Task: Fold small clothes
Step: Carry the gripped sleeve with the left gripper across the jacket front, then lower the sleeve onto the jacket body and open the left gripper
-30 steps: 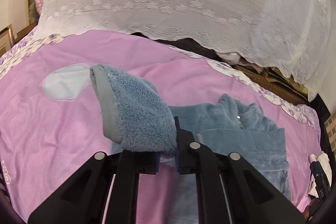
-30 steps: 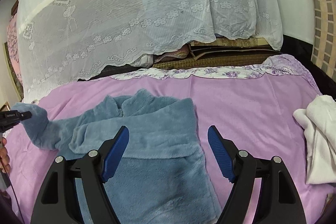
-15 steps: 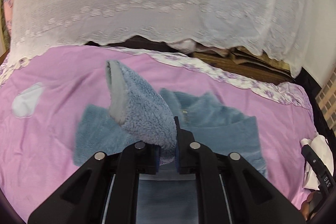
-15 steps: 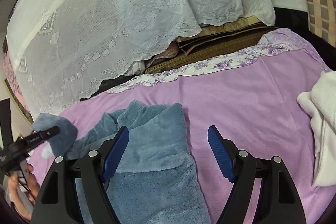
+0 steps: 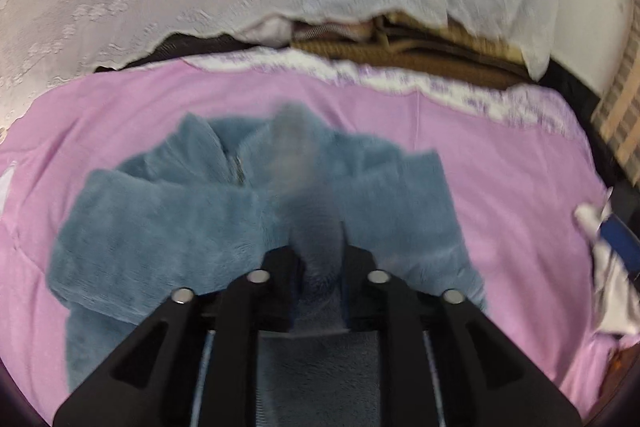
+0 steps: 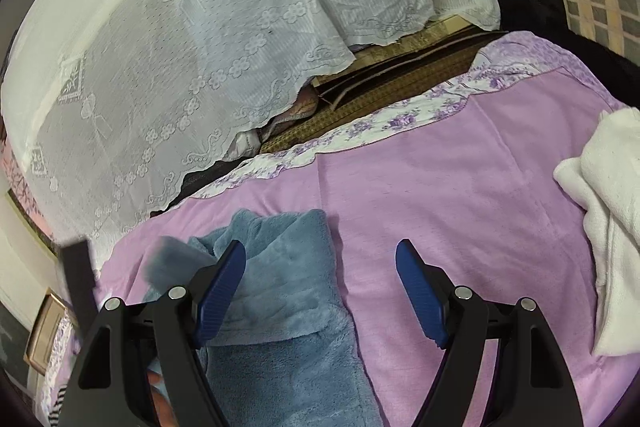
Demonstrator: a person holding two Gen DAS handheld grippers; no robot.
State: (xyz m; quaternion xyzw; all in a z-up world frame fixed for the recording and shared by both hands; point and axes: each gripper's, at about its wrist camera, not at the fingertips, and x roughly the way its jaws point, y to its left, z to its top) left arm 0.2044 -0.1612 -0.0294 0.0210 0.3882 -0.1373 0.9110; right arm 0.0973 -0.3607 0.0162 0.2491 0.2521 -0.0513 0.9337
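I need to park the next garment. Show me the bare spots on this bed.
Widest free patch: pink sheet between the blue fleece garment and the white cloth. A strip also lies bare beyond the garment, up to the floral border. Crowded: the garment's side and the far right.

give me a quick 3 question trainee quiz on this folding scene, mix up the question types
1. True or false: the right gripper grips the blue fleece garment.
2. What lies between the left gripper fingers? A) blue sleeve B) white cloth C) nothing
3. What colour is the bedspread under the garment?

Key: 1 false, its jaws stand open and empty. 2 A, the sleeve; the jaws have just been opening. 3 pink.
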